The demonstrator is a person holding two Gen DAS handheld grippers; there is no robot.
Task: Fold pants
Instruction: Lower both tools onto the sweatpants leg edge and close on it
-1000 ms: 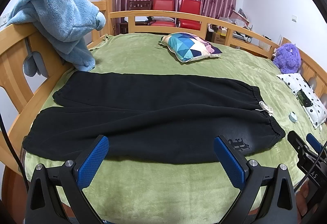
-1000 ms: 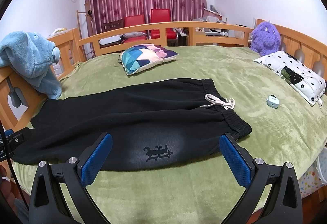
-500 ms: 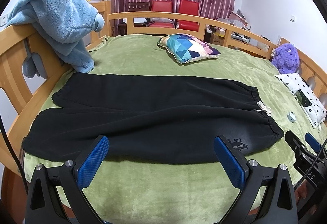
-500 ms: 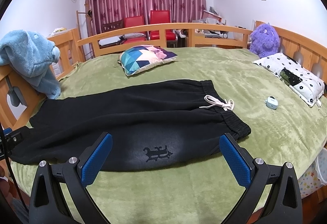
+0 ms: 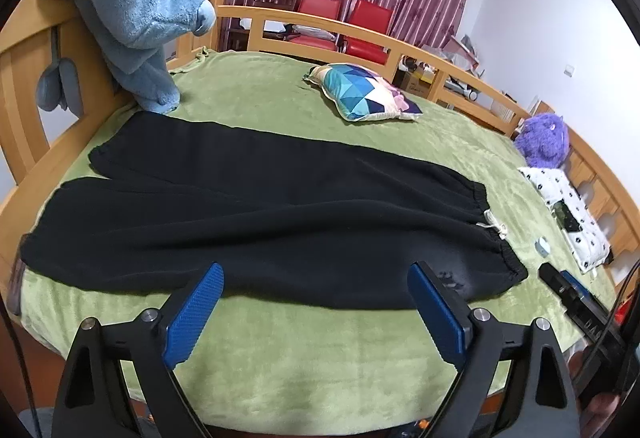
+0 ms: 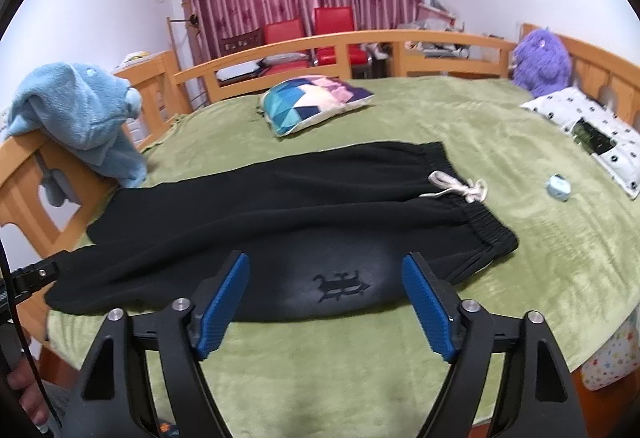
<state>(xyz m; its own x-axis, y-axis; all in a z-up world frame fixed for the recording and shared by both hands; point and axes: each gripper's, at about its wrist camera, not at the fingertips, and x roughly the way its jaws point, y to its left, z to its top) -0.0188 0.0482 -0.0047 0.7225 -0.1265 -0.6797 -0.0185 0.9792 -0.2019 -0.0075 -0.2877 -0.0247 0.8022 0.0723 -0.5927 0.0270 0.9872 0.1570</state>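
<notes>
While both grippers hover at the near edge, pants (image 5: 272, 222) lie flat on the bed (image 5: 320, 370), waistband right. Left gripper (image 5: 316, 314) and right gripper (image 6: 326, 302) have just been closing, still wide, empty. Soft, limp fleece, likely light; take the near hem and waistband.

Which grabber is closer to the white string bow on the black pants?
Right. The right gripper hovers over the logo near the waistband, close to the drawstring bow. The left gripper hangs farther along the pants toward the leg ends.
</notes>
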